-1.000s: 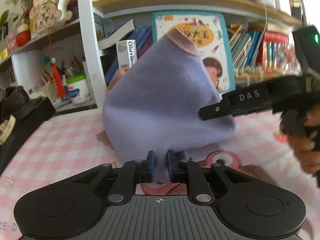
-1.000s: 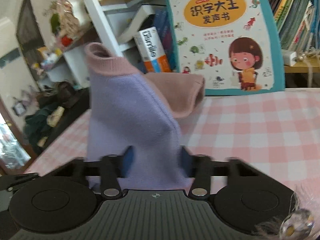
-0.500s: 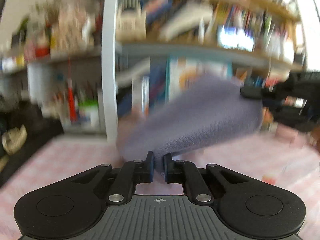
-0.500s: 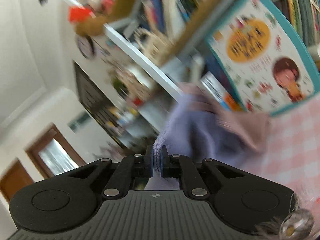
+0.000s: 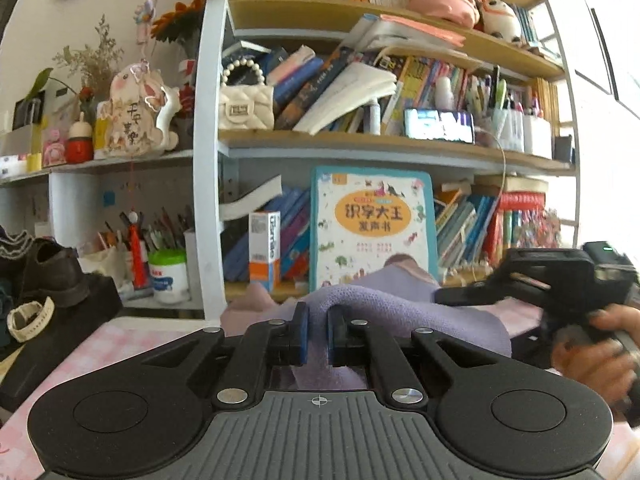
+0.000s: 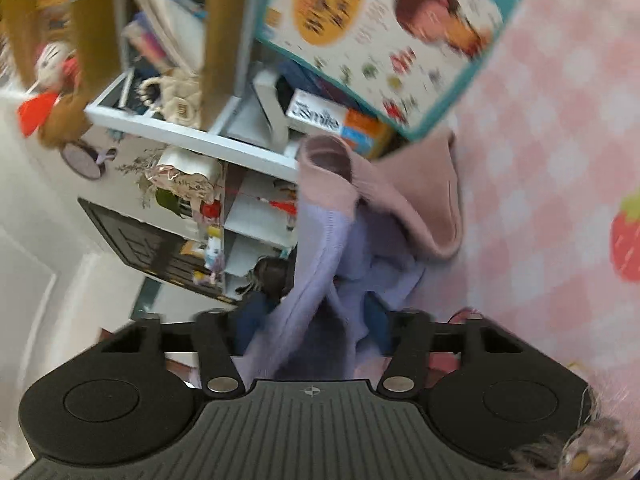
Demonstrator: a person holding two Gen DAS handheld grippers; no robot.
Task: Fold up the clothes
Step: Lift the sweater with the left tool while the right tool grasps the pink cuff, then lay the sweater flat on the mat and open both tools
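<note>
Two grippers are busy with one small purple sweater (image 5: pixel 384 308). It has pink cuffs and is bunched up above a table with a pink checked cloth (image 6: pixel 560 160).

Seen from the left wrist camera, the left gripper (image 5: pixel 316 334) has its two fingers pressed close together, and they pinch a fold of the purple sweater between the blue pads. From there the sweater humps up and runs off to the right. At the right side, a hand (image 5: pixel 592 352) holds the right gripper (image 5: pixel 444 300), and its black tip pokes against the sweater.

Seen from the right wrist camera, the picture is tipped over sideways and a bit blurry. The right gripper (image 6: pixel 312 328) has its fingers (image 6: pixel 244 326) spread apart, and they are opening wider. The purple sweater (image 6: pixel 320 264) lies loose between them, and the pads do not squeeze it. One pink cuff (image 6: pixel 324 164) sticks up, and a pink sleeve (image 6: pixel 420 200) lies beside it on the cloth. A red strawberry (image 6: pixel 626 236) is printed on the cloth, well apart from the sweater.

Behind the table stands a bookshelf (image 5: pixel 208 160) full of books. A big picture book (image 5: pixel 372 224) with a teal edge leans against it, just behind the sweater. A white bag (image 5: pixel 246 108) sits on a higher shelf. Black shoes (image 5: pixel 52 272) rest on a dark box at the far left.
</note>
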